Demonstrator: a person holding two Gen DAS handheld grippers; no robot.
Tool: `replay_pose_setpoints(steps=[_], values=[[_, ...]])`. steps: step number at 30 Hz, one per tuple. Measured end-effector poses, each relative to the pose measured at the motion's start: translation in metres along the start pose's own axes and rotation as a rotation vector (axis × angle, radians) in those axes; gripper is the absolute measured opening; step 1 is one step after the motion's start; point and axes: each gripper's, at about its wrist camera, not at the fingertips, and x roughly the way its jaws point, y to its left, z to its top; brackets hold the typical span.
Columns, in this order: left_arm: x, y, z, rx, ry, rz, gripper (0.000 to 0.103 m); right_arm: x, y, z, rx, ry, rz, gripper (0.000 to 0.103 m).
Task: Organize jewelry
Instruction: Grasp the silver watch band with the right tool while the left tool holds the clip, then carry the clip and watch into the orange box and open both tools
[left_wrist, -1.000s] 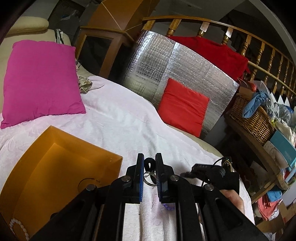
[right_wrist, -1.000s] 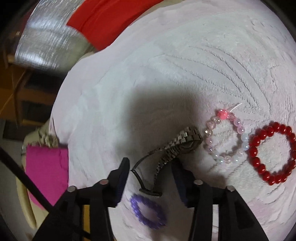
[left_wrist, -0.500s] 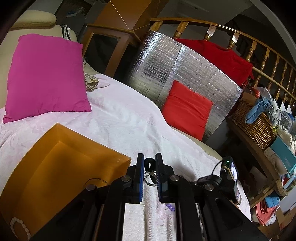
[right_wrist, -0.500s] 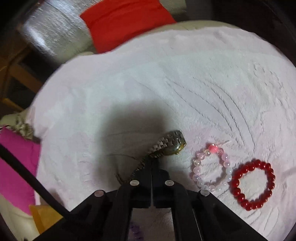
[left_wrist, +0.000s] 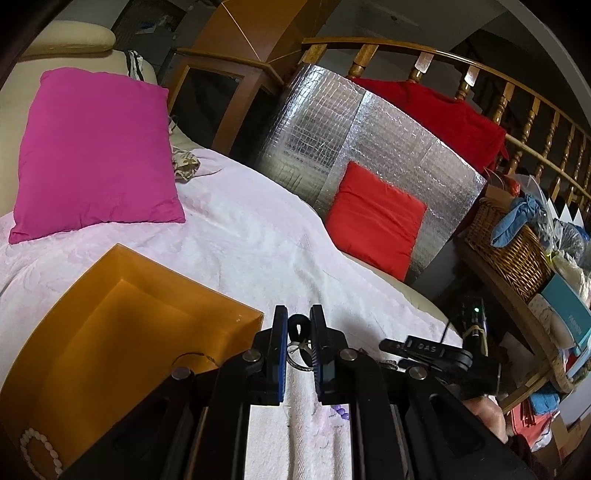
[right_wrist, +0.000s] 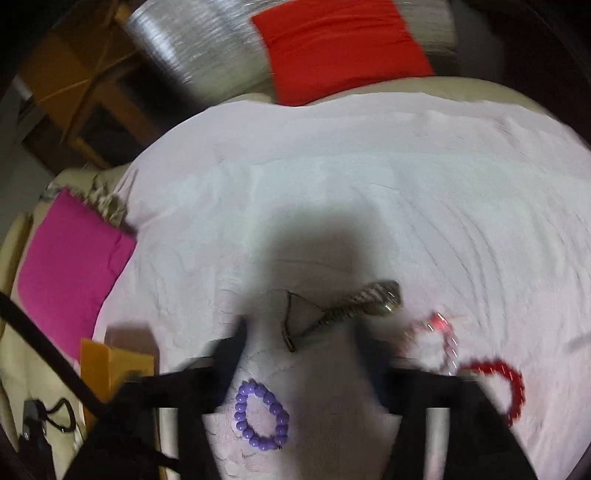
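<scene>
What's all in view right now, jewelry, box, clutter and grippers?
Box: one, orange, open, on the blanket.
White bead bracelet: one, inside the box, near corner.
Thin chain: one, inside the box by its rim.
Purple bead bracelet: one, on the blanket.
Watch: one, metal, on the blanket.
Pink bead bracelet: one, pale, blurred.
Red bead bracelet: one, beside the pink one.
Blanket: one, pale pink.
Cushions: magenta, red.
Foil panel: one, silver.
Wicker basket: one, brown.
Left gripper: jaws shut on a small ring-like piece.
Right gripper: jaws opening, nothing between them.
</scene>
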Motion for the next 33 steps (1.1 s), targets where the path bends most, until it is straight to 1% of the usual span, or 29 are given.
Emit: replay_pose_setpoints(steps=[4, 6, 8, 10, 12, 13, 14, 15, 16, 17, 18, 19, 20, 21, 25, 29, 33], values=[[0.007, -0.004, -0.001, 0.014, 0.014, 0.004, 0.012, 0.022, 0.021, 0.006, -0.205, 0.025, -0.029, 0.07], [0.01, -0.006, -0.001, 0.023, 0.018, 0.008, 0.012, 0.032, 0.029, 0.01, -0.304, 0.039, -0.06, 0.07], [0.013, -0.006, -0.001, 0.03, 0.024, 0.014, 0.012, 0.047, 0.033, 0.014, -0.364, 0.101, -0.05, 0.07], [0.016, -0.007, -0.001, 0.033, 0.027, 0.02, 0.012, 0.056, 0.033, 0.013, -0.4, 0.137, -0.064, 0.07], [0.018, -0.008, -0.002, 0.031, 0.032, 0.021, 0.012, 0.067, 0.03, 0.01, -0.427, 0.197, -0.054, 0.07], [0.02, -0.009, -0.002, 0.032, 0.035, 0.021, 0.012, 0.069, 0.028, 0.007, -0.43, 0.21, -0.059, 0.068], [0.02, -0.011, -0.003, 0.036, 0.036, 0.023, 0.012, 0.071, 0.026, 0.004, -0.44, 0.208, -0.066, 0.065], [0.02, -0.012, -0.003, 0.039, 0.035, 0.023, 0.012, 0.07, 0.025, 0.001, -0.455, 0.19, -0.081, 0.057], [0.02, -0.012, -0.003, 0.042, 0.034, 0.024, 0.012, 0.068, 0.023, 0.001, -0.457, 0.179, -0.091, 0.05], [0.02, -0.012, -0.002, 0.04, 0.033, 0.025, 0.012, 0.066, 0.021, 0.001, -0.449, 0.17, -0.097, 0.032], [0.02, -0.011, -0.002, 0.037, 0.032, 0.027, 0.012, 0.063, 0.018, 0.003, -0.437, 0.164, -0.101, 0.019], [0.02, -0.01, -0.002, 0.032, 0.031, 0.031, 0.012, 0.059, 0.016, 0.003, -0.425, 0.164, -0.091, 0.019], [0.02, -0.007, -0.001, 0.025, 0.031, 0.034, 0.012, 0.057, 0.015, 0.003, -0.421, 0.159, -0.089, 0.015], [0.02, -0.005, -0.001, 0.018, 0.03, 0.035, 0.012, 0.054, 0.014, 0.003, -0.421, 0.148, -0.095, 0.014], [0.016, 0.0, 0.002, 0.001, 0.014, 0.041, 0.012, 0.035, 0.015, 0.001, -0.409, 0.106, -0.084, 0.012], [0.008, 0.006, 0.006, -0.019, -0.005, 0.04, 0.012, 0.004, 0.019, 0.001, -0.379, 0.05, -0.03, 0.011], [0.0, 0.016, 0.011, -0.046, -0.03, 0.056, 0.012, -0.03, 0.037, 0.0, -0.366, -0.011, 0.047, 0.011]])
